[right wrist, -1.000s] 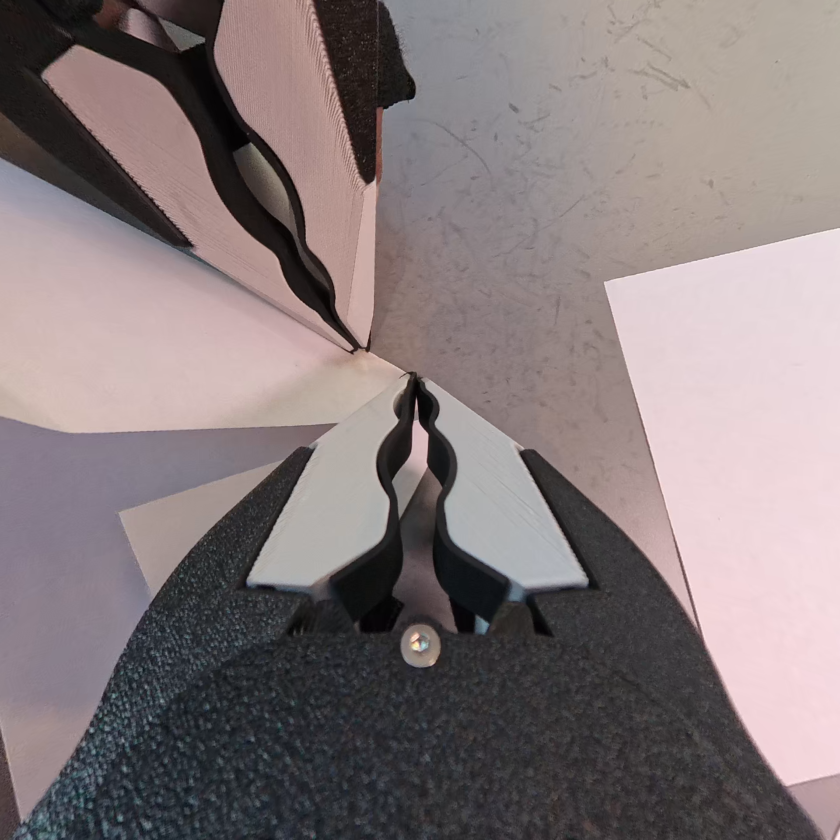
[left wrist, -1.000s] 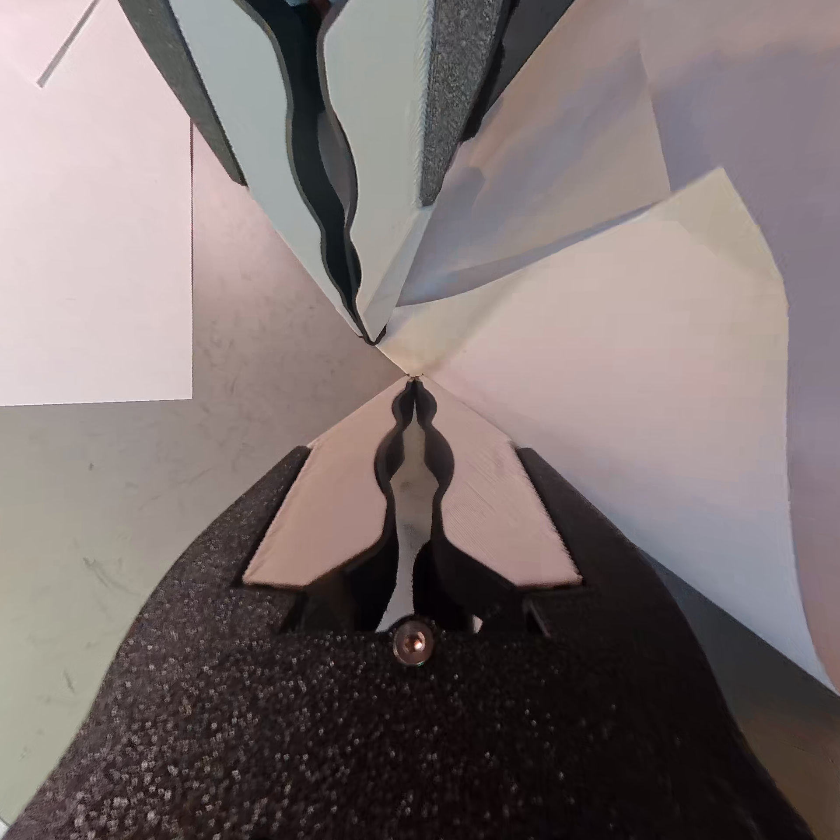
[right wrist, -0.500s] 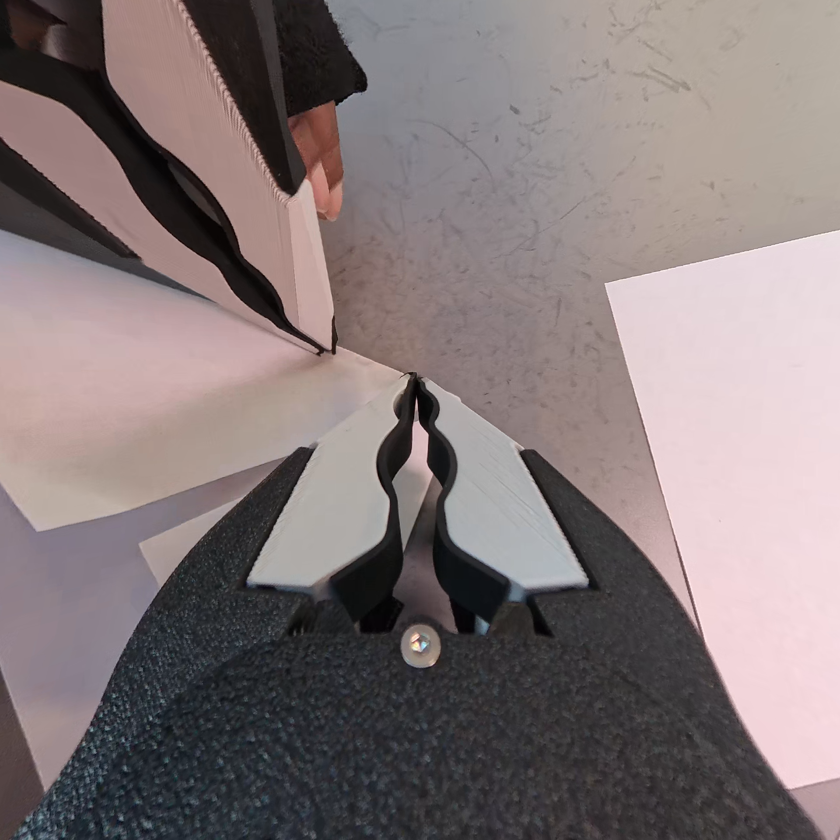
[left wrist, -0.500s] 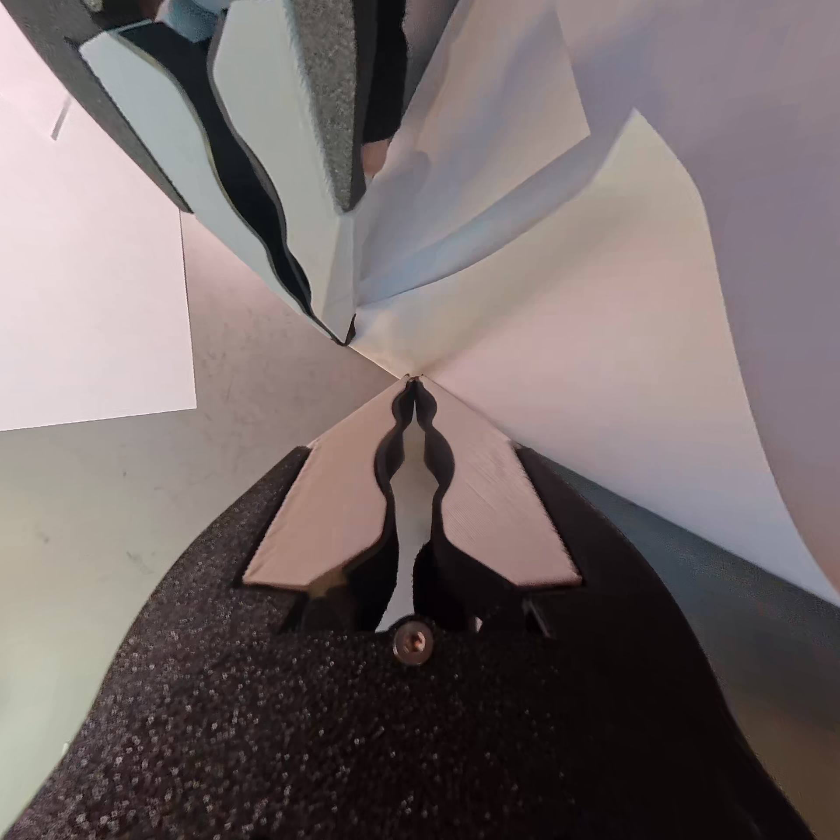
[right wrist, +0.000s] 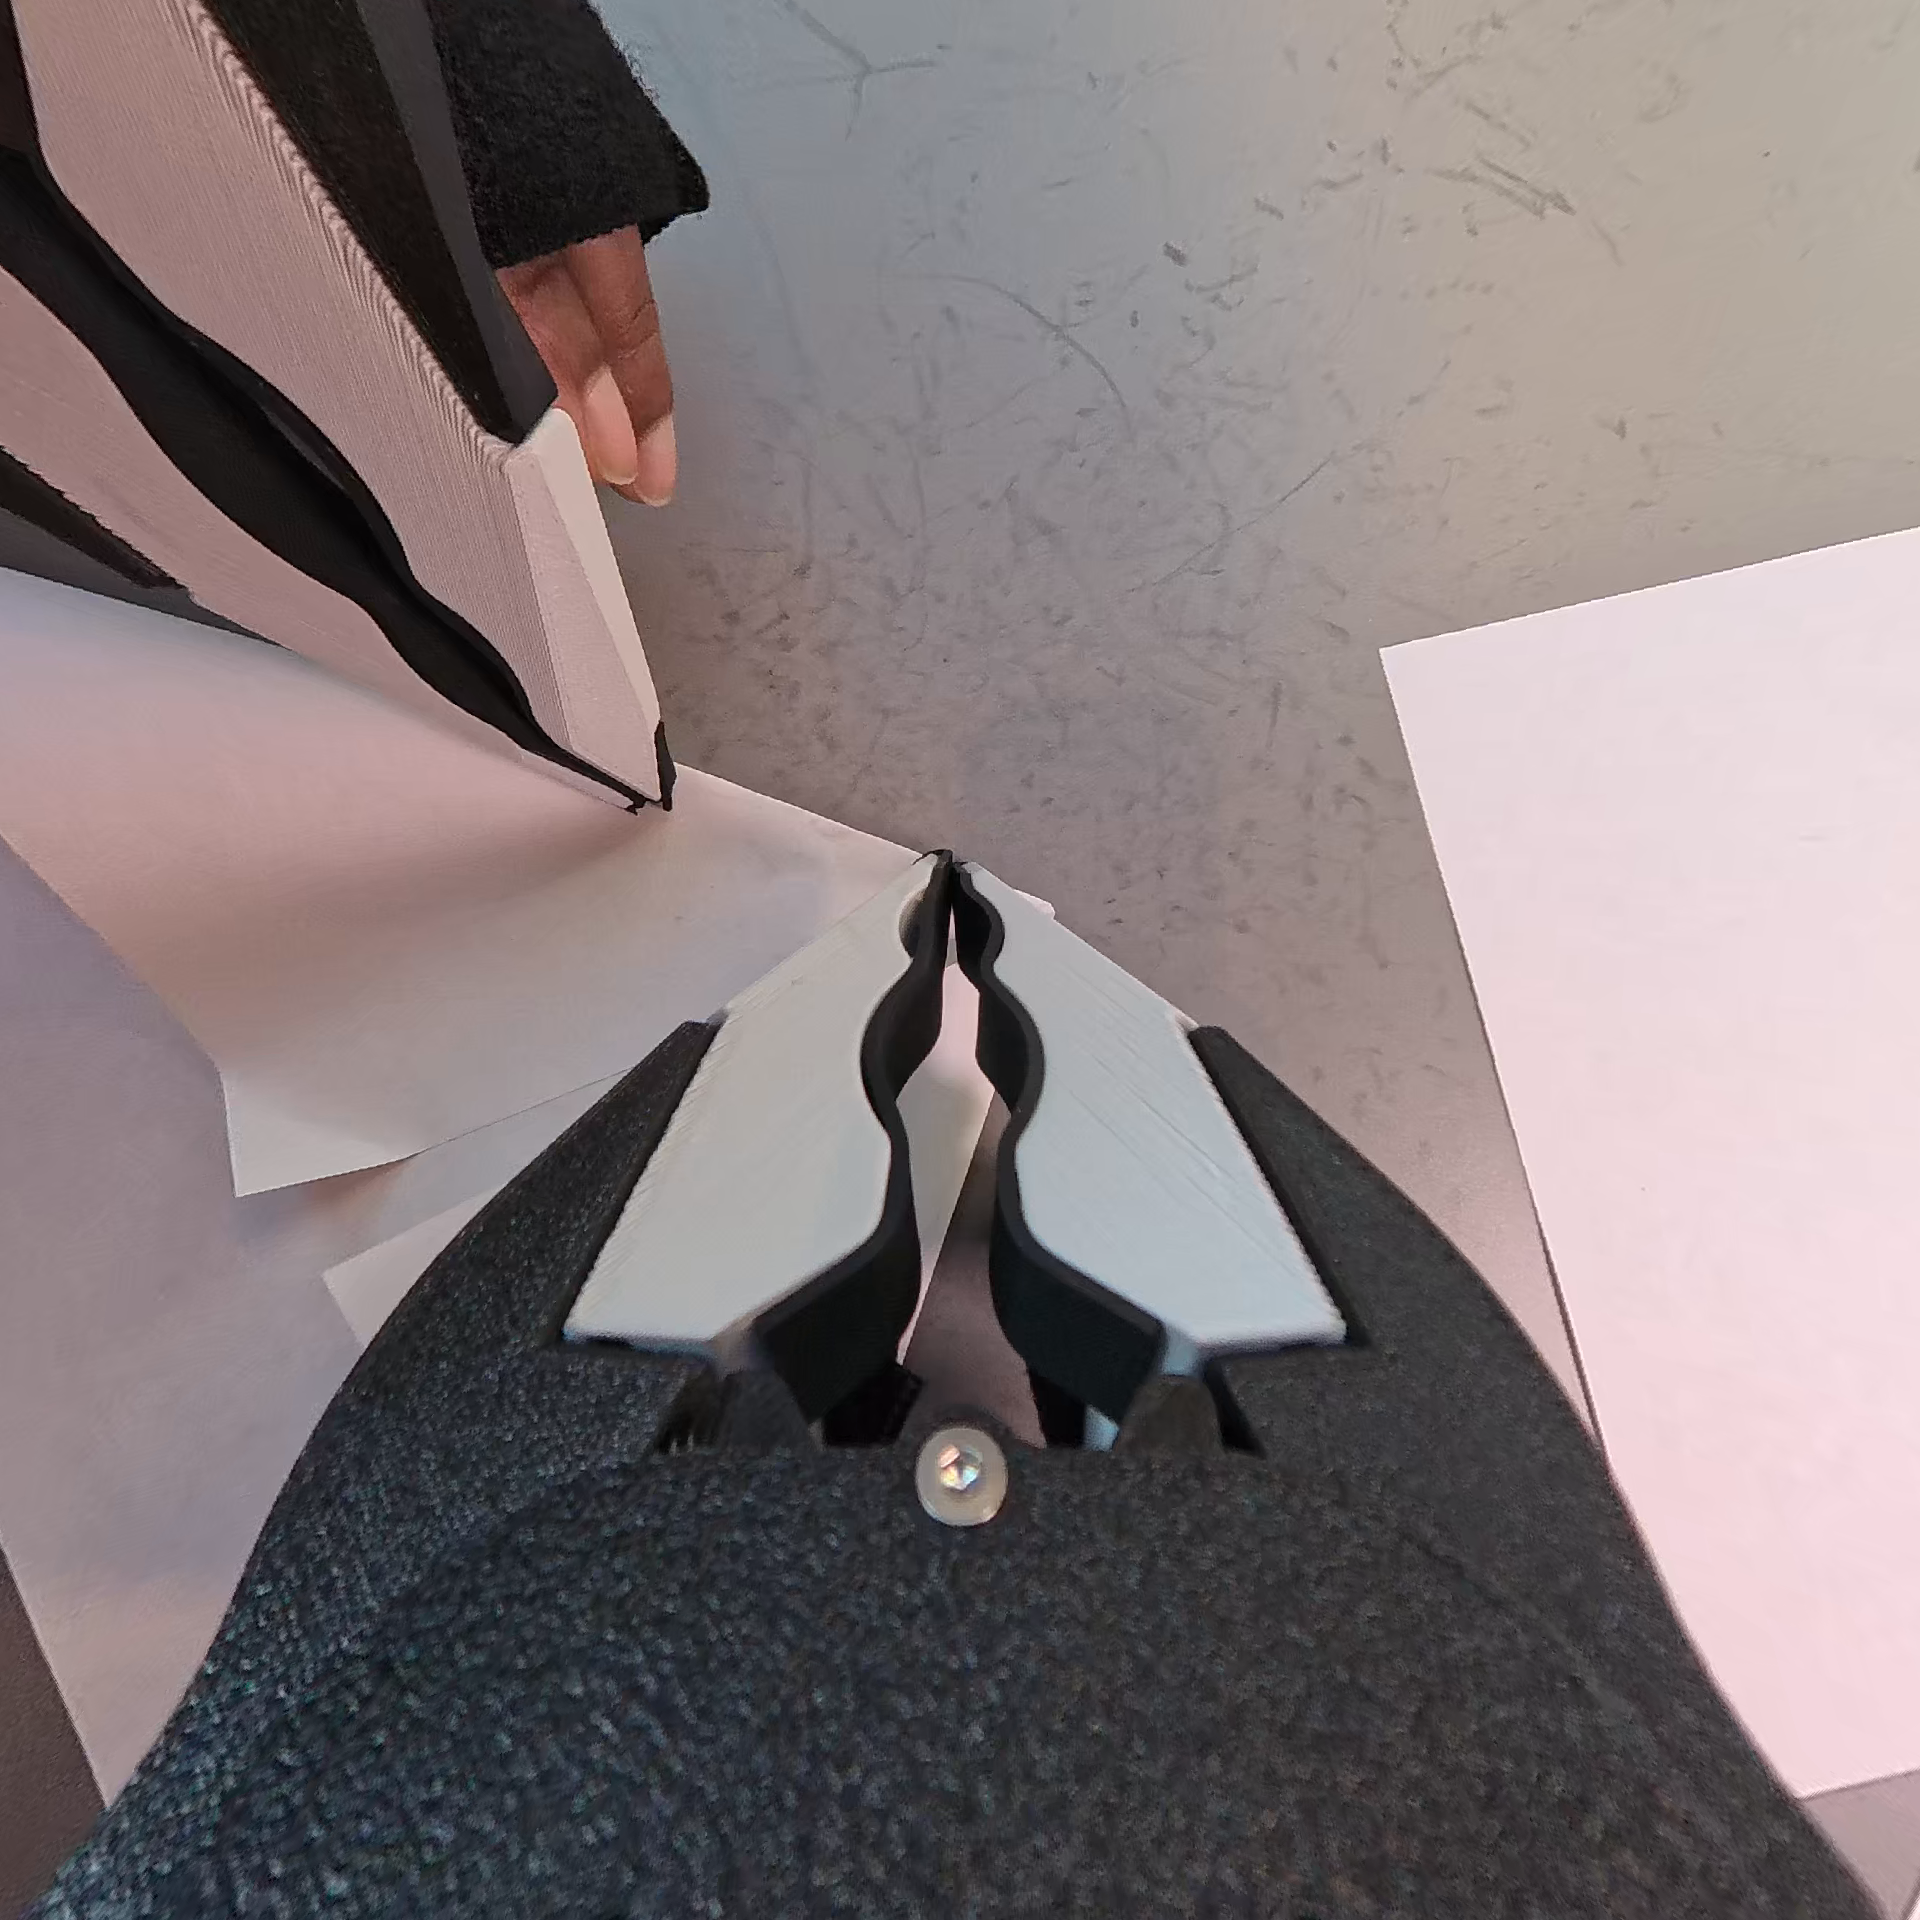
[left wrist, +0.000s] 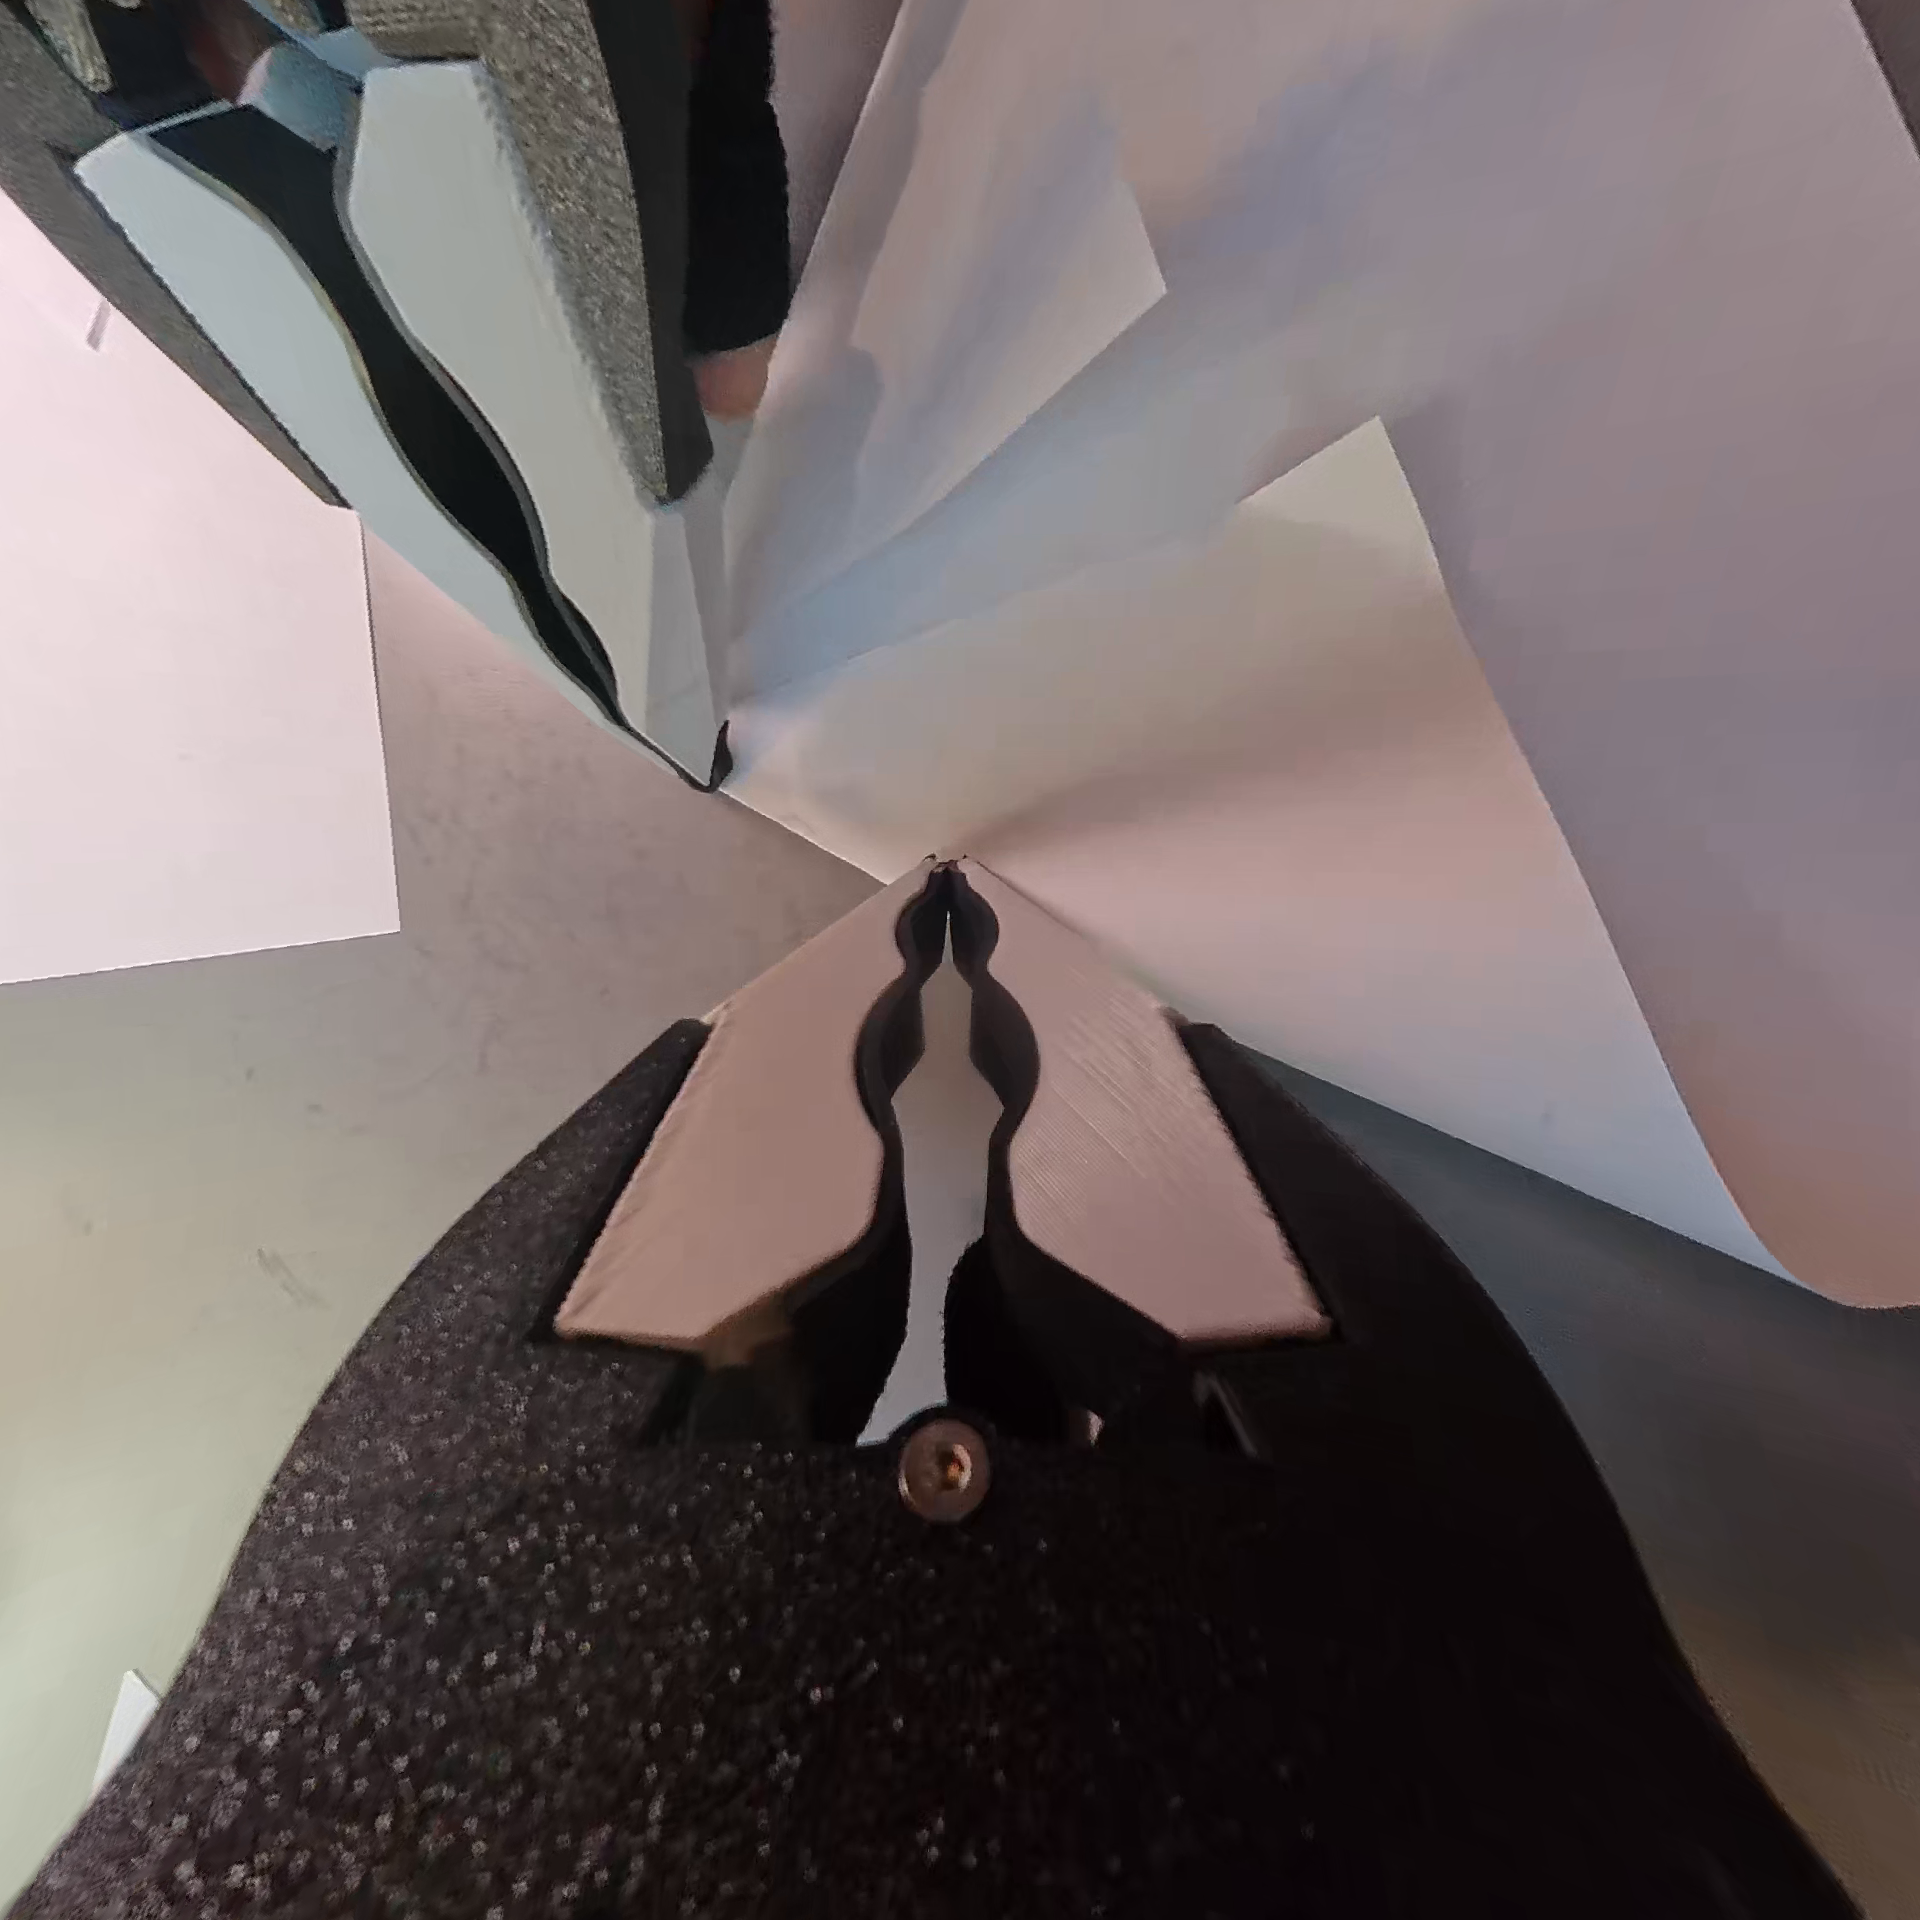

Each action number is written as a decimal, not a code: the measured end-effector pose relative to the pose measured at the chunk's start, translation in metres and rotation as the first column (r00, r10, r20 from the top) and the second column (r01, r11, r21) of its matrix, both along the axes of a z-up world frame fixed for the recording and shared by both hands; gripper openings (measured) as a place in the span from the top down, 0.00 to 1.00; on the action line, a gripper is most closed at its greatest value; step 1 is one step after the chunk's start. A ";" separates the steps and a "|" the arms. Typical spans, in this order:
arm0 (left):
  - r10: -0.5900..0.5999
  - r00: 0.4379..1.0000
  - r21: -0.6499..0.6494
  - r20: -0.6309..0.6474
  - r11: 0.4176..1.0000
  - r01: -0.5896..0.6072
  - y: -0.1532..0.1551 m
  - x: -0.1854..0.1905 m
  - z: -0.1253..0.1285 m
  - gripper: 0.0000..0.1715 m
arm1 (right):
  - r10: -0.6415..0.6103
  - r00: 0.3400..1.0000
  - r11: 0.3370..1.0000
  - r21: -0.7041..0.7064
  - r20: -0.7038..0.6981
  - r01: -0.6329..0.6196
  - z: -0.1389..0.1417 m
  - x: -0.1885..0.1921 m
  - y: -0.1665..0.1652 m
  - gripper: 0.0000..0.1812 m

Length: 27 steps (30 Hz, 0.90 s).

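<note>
Both grippers, left gripper [left wrist: 948, 868] and right gripper [right wrist: 948, 862], clamp one paper sheet [left wrist: 1195, 790] corner above my tabletop [right wrist: 1091, 364].

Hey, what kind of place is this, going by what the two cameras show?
Probably a workbench or lab desk, though little shows. The scratched grey metal-looking tabletop carries loose flat white paper sheets, and both grippers pinch a folded white paper sheet.
</note>
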<state>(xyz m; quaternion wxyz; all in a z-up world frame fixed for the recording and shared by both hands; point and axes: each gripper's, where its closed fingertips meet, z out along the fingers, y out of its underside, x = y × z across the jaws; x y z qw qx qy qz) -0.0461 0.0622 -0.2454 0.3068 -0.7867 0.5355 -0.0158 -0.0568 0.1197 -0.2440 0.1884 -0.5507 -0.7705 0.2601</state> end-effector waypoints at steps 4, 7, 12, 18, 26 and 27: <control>0.030 0.998 -0.028 0.048 0.999 -0.029 -0.003 0.000 0.000 1.00 | -0.002 1.000 1.000 0.001 -0.001 0.002 0.000 0.000 0.000 1.00; 0.072 0.993 -0.047 0.097 0.997 -0.067 -0.006 0.000 0.001 1.00 | -0.003 1.000 1.000 0.006 -0.004 0.003 0.000 0.000 0.000 1.00; 0.149 0.973 -0.053 0.177 0.989 -0.142 0.002 -0.004 0.010 1.00 | -0.003 1.000 1.000 0.008 -0.004 0.003 0.000 0.000 0.000 1.00; 0.152 0.976 -0.059 0.159 0.988 -0.144 0.013 -0.011 0.003 1.00 | -0.006 1.000 1.000 0.009 -0.006 0.006 0.000 0.000 0.000 1.00; 0.054 0.996 0.034 0.075 0.998 -0.057 0.007 -0.009 0.002 1.00 | -0.005 1.000 1.000 0.007 -0.007 0.006 0.000 0.000 0.000 1.00; 0.047 0.996 0.042 0.072 0.998 -0.050 0.006 -0.008 0.002 1.00 | -0.006 1.000 1.000 0.008 -0.007 0.006 0.000 0.000 0.000 1.00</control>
